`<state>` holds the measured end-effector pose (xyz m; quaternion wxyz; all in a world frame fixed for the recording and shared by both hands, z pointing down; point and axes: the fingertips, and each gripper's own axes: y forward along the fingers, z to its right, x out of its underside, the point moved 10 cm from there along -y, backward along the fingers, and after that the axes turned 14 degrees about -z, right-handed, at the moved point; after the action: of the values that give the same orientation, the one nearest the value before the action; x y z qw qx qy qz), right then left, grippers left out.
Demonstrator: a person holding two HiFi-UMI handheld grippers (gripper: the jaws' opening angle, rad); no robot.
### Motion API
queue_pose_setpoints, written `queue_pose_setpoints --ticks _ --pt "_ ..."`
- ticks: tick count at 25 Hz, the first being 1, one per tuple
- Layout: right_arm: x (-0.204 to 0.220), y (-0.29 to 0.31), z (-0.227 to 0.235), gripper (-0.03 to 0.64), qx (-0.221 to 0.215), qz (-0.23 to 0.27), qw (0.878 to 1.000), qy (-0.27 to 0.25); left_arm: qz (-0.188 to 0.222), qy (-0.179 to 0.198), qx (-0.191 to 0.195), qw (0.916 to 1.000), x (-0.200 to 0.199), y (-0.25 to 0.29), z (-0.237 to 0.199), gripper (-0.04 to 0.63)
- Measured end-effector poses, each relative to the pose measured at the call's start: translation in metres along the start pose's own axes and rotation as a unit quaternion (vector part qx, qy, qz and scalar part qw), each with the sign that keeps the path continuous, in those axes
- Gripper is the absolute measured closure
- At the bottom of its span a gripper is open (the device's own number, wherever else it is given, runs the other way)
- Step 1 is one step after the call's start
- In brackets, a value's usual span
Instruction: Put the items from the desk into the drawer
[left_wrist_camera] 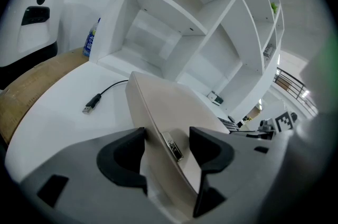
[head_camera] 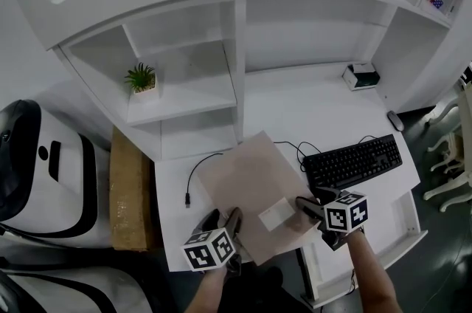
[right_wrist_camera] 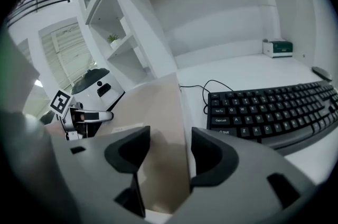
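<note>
a beige envelope (head_camera: 247, 179) lies at the front of the white desk (head_camera: 317, 112), its near-left edge lifted off the top. the left gripper (head_camera: 223, 217), at 7 o'clock of the envelope, is clenched on that raised edge. the right gripper (head_camera: 310, 202), at 4 o'clock, stands released, jaws wide apart with the envelope's right corner between them and no pad pressing. a white label (head_camera: 276, 215) sits on the envelope between the two grippers. a black keyboard (head_camera: 354, 160) lies at 3 o'clock of the envelope, a loose cable (head_camera: 199, 171) with its plug at 9 o'clock. a potted plant (head_camera: 141, 77) stands on a shelf at 11 o'clock. the white tray (head_camera: 409, 226) at 4 o'clock, below the desk's front edge, may be the open drawer.
</note>
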<state>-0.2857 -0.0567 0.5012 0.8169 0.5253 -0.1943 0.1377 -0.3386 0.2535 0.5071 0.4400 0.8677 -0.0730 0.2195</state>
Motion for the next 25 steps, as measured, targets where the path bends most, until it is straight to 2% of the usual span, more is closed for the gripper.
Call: queue_pose_setpoints --ticks 6,14,19,25 --pt "0.0 0.001 -0.006 0.399 -0.008 -0.005 1.0 -0.001 0.001 0.004 -0.004 1.0 -0.005 -0.002 -0.002 0.353" --pt "0.014 -0.013 -0.028 0.408 0.013 0.001 1.0 0.003 -0.013 0.018 0.005 0.9997 -0.008 -0.01 -0.004 0.356" --pt "0.026 -0.03 -0.043 0.41 0.026 0.027 0.999 0.016 -0.003 0.034 0.018 0.9992 -0.01 -0.022 0.003 0.357" --pt "0.045 -0.061 -0.058 0.41 0.059 0.074 0.995 0.042 0.005 0.079 0.041 0.996 -0.02 -0.029 0.025 0.359"
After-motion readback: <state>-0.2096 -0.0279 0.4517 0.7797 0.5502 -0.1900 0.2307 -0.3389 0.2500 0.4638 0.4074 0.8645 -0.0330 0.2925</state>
